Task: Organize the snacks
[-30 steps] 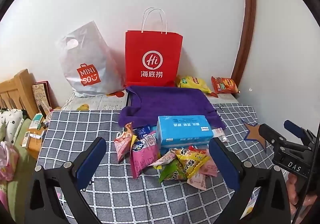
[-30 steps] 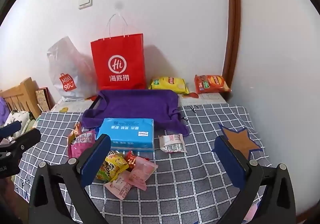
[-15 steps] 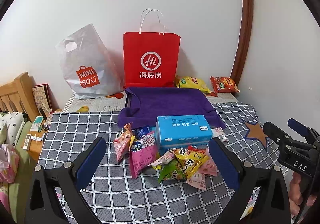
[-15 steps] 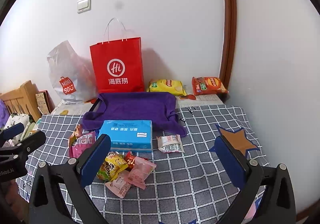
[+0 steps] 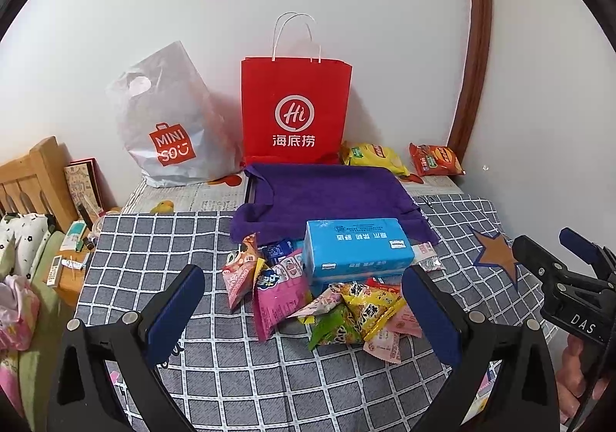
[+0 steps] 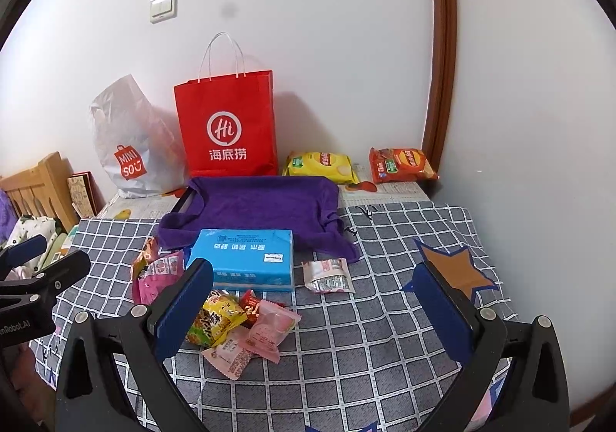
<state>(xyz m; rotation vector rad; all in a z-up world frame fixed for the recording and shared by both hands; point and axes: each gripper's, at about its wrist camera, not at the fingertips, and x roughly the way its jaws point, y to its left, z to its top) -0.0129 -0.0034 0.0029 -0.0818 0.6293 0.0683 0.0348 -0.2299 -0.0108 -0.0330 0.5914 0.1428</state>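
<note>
Both claws hover empty over the near edge of the table (image 6: 385,374), jaws wide apart, nothing between them. Left claw (image 5: 304,312) is lined up on the snack pile (image 5: 327,301); right claw (image 6: 313,310) sits further right, over bare checked cloth with only the pile's right fringe inside its span. Snacks are mid-table: loose packets heaped against the near and left sides of the blue tissue pack (image 6: 246,258), one white sachet (image 6: 327,276) lying apart just right of it. Two chip bags, yellow (image 6: 319,166) and orange (image 6: 400,164), lie flat at the far right by the wall, well apart from the heap. Purple towel (image 6: 261,208) is spread behind the tissue pack, apparently draped over something tray-like, can't confirm. Red bag (image 6: 227,124) stands upright against the wall, mouth up, so likely the drop target; the Miniso bag (image 6: 127,147) slumps to its left. My read: sorting not started, and the wide jaws suit a first grab at the crinkly top packets.
</note>
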